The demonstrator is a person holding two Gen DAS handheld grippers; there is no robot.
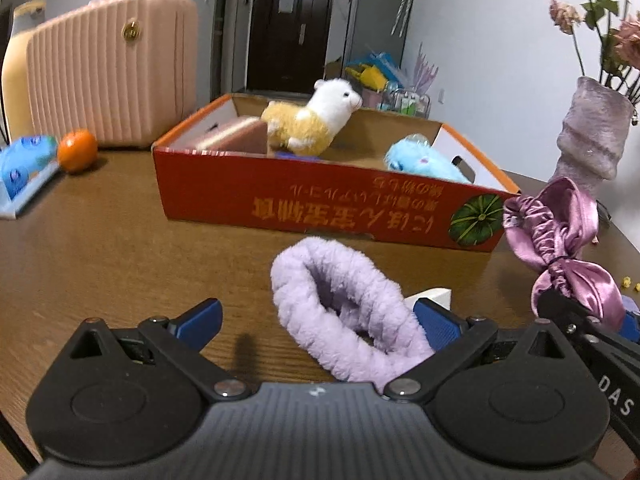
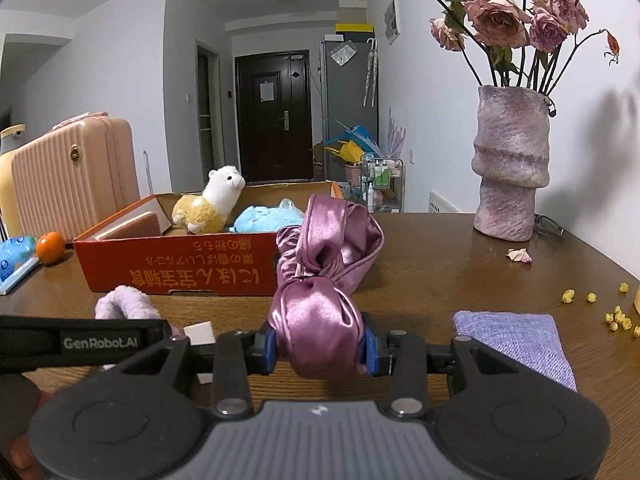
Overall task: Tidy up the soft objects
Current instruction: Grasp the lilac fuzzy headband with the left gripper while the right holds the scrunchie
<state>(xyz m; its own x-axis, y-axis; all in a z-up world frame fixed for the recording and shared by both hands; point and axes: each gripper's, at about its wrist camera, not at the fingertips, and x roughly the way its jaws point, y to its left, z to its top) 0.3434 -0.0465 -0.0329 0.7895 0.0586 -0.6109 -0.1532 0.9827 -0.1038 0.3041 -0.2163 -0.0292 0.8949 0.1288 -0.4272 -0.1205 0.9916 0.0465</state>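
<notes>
Clamping its two blue pads on one satin pink headband [image 2: 320, 316], the right gripper [image 2: 320, 350] holds it above the wooden table [image 2: 440, 272], just in front of the red cardboard box [image 2: 180, 272]. One fluffy lilac headband [image 1: 340, 308] lies on the table between the left gripper's [image 1: 320, 322] fingers, which stand wide apart. Two plush toys sit in the box: one alpaca [image 1: 316, 120] and one blue plush [image 1: 424, 158]. One orange [image 1: 77, 150] rests beside it.

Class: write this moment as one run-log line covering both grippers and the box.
left gripper: open, around lilac fluffy headband | right gripper: shut on pink satin headband | red box: alpaca plush, blue plush
</notes>
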